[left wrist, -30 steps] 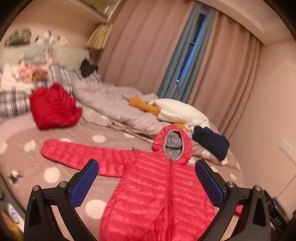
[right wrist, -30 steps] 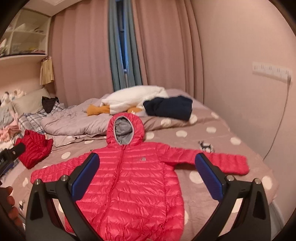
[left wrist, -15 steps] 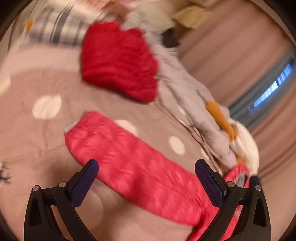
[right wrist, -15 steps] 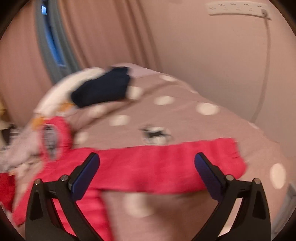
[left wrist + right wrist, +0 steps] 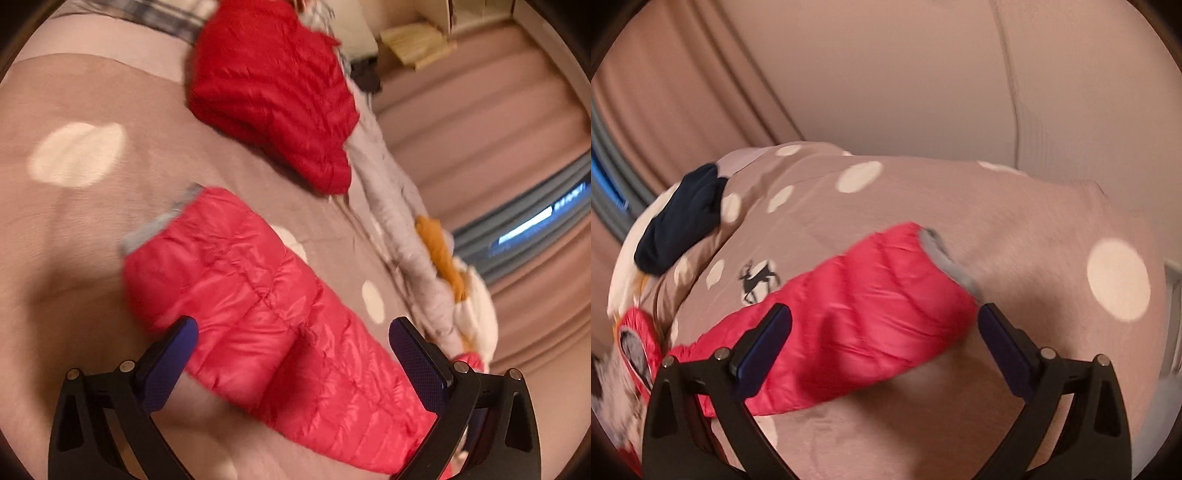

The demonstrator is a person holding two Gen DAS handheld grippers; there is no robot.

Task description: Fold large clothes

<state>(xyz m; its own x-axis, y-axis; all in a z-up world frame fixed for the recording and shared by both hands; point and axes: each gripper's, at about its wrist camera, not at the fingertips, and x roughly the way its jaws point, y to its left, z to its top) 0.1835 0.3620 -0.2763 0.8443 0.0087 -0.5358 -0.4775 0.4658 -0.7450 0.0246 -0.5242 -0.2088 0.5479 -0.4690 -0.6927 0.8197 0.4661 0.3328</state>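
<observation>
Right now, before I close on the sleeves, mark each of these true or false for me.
1. Both grippers are open. True: the left gripper and the right gripper each straddle a sleeve with a wide gap.
2. The left sleeve is already clamped. False: the pads stand apart on either side of it, not pinching.
3. The right sleeve has a grey cuff. True.
4. The folded red jacket lies on top of the left sleeve. False: it lies apart, farther up the bed.
5. The bedspread is striped. False: it has pale dots and a deer print.
</observation>
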